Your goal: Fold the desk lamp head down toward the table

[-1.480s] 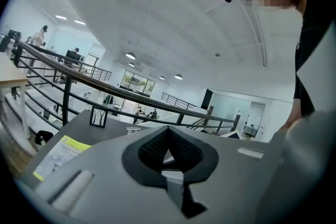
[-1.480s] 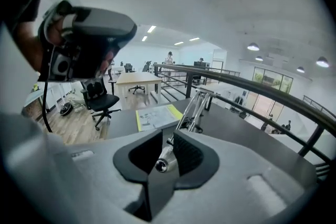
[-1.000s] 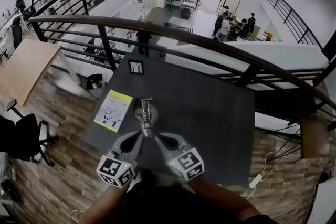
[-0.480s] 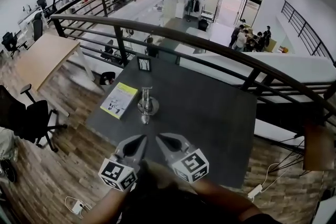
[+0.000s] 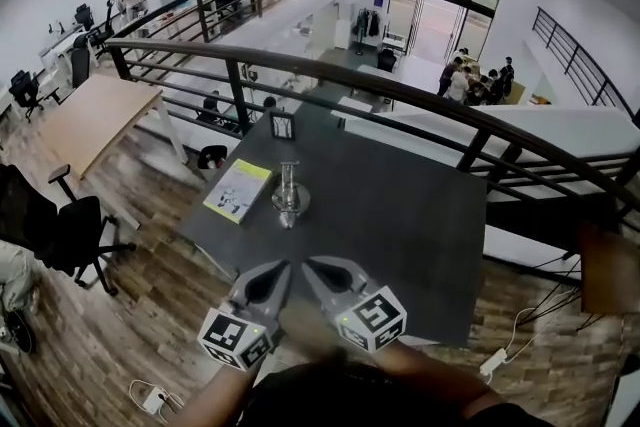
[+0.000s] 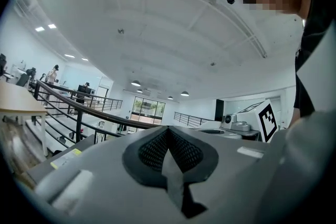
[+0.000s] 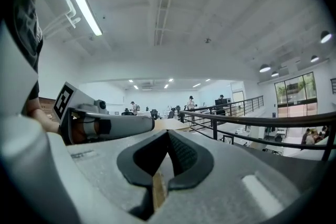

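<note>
A small silver desk lamp (image 5: 290,198) with a round base stands on the dark table (image 5: 400,215), left of its middle. Seen from above, its arm and head lie in one line; I cannot tell how high the head is. Both grippers hover at the table's near edge, well short of the lamp and touching nothing. My left gripper (image 5: 283,265) (image 6: 169,132) is shut and holds nothing. My right gripper (image 5: 306,264) (image 7: 168,135) is also shut and empty. They sit side by side with their tips close together, pointing level toward the lamp.
A yellow-and-white booklet (image 5: 238,190) lies left of the lamp. A small framed card (image 5: 282,125) stands at the table's far edge. A dark railing (image 5: 400,90) curves behind the table. A black office chair (image 5: 60,235) and a wooden desk (image 5: 95,115) stand to the left.
Both grippers have drawn back from the lamp toward me and risen a little; a second ago their tips were at the lamp head. The lamp stays where it was.
</note>
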Action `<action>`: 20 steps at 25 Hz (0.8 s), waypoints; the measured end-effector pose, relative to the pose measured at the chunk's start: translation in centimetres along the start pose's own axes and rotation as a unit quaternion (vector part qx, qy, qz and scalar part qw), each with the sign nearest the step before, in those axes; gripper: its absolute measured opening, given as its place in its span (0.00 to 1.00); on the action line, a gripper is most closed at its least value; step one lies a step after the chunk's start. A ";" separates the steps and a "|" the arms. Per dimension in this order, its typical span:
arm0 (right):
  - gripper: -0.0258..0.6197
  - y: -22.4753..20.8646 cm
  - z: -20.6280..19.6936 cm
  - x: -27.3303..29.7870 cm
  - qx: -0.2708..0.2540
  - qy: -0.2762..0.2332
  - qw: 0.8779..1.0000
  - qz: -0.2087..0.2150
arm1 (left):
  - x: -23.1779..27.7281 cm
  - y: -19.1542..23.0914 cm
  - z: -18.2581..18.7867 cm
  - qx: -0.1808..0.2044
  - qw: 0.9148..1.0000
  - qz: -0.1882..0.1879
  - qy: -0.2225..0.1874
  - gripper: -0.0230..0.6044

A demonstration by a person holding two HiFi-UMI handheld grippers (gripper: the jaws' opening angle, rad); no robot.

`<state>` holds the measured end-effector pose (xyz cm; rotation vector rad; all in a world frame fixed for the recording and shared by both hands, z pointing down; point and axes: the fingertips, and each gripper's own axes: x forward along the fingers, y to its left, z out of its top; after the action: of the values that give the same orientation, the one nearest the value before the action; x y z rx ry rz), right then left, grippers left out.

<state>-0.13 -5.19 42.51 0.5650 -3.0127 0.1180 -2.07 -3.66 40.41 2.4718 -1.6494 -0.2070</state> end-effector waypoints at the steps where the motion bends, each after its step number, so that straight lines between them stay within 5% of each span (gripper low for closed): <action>1: 0.04 0.8 0.1 -0.3 0.002 -0.002 1.000 -0.003 | -0.7 -0.5 0.4 0.001 1.000 -0.004 -0.001 0.04; 10: 0.04 9.0 0.4 -1.2 0.007 -0.012 1.000 -0.018 | -8.6 -2.2 1.6 0.007 0.999 -0.038 0.001 0.04; 20: 0.04 13.5 0.6 -2.5 0.007 -0.025 0.998 -0.052 | -13.7 -2.9 1.3 0.003 0.998 -0.056 -0.003 0.04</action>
<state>-2.80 8.22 40.88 0.7350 -3.0257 0.1199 -4.91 10.05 38.91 2.5718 -1.5179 -0.2248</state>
